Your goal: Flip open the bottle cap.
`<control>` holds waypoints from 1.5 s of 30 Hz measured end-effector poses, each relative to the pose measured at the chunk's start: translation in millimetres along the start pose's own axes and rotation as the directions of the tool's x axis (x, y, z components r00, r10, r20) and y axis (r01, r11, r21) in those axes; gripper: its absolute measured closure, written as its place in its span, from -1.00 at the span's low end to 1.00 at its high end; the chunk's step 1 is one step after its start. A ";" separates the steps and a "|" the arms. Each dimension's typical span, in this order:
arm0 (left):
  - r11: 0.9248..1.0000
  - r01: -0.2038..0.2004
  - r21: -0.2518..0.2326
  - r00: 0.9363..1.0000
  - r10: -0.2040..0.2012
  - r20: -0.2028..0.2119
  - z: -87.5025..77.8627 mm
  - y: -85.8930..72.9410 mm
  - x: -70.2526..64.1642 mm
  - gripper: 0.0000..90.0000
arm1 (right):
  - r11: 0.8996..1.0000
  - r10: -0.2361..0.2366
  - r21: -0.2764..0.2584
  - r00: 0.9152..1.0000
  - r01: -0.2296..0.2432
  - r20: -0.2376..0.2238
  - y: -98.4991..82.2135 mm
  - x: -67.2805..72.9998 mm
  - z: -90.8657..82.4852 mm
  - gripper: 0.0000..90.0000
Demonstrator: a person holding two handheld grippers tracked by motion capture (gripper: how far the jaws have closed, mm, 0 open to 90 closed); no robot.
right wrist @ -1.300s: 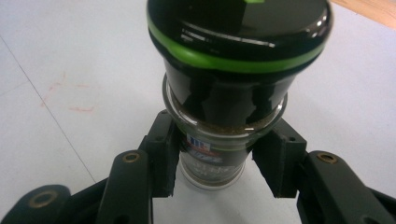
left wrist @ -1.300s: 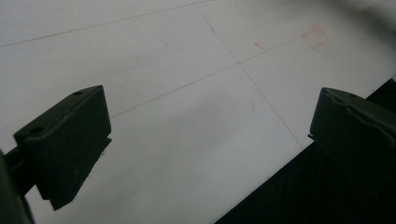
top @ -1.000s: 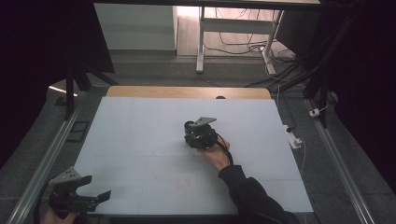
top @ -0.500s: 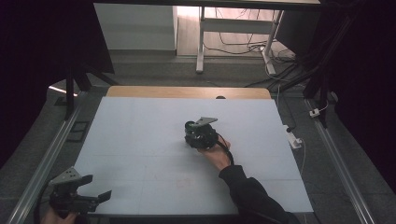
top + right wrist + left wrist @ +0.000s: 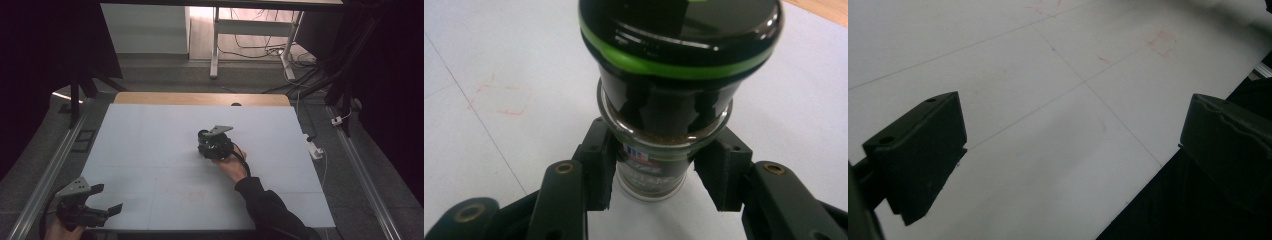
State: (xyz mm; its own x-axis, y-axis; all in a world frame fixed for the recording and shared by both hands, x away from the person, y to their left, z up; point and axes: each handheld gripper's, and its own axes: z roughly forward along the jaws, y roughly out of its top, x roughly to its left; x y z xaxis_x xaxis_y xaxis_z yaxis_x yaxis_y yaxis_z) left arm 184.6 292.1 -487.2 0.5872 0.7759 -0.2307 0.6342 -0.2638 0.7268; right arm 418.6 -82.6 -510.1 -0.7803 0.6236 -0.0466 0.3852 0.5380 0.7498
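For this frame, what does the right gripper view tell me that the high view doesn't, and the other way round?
The right gripper view shows the held thing up close: a glass spice jar with a black cap ringed in green, brownish contents and a printed label, the right gripper with its pads pressed on the glass below the cap. The high view shows the layout: the left gripper at the near left corner, jaws apart, and the floor cables beyond. Both show the white table sheet and the right gripper shut on the jar.
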 end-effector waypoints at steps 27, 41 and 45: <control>0.996 -0.050 -0.068 0.998 0.053 0.038 41.5 46.6 4.9 -1.00 | 1.000 -0.007 0.005 1.000 0.007 -0.011 0.7 -1.6 0.4 0.17; 0.991 -0.106 -0.077 0.994 0.108 0.021 79.7 92.6 3.7 -1.00 | 1.000 -0.009 0.008 1.000 0.009 -0.015 1.2 -2.1 0.4 0.17; 0.990 -0.120 -0.070 0.991 0.123 0.048 92.2 102.9 1.9 -1.00 | 1.000 -0.011 0.011 1.000 0.012 -0.017 1.4 -2.3 0.3 0.17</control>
State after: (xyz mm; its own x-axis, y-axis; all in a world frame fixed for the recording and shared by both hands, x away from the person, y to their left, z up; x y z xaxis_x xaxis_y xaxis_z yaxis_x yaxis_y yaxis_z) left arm 297.4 213.6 -472.4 0.6842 0.7091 -0.1704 0.5228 -0.3141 0.7924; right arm 421.1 -83.1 -509.1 -0.7929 0.6078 -0.0441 0.3815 0.5515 0.7419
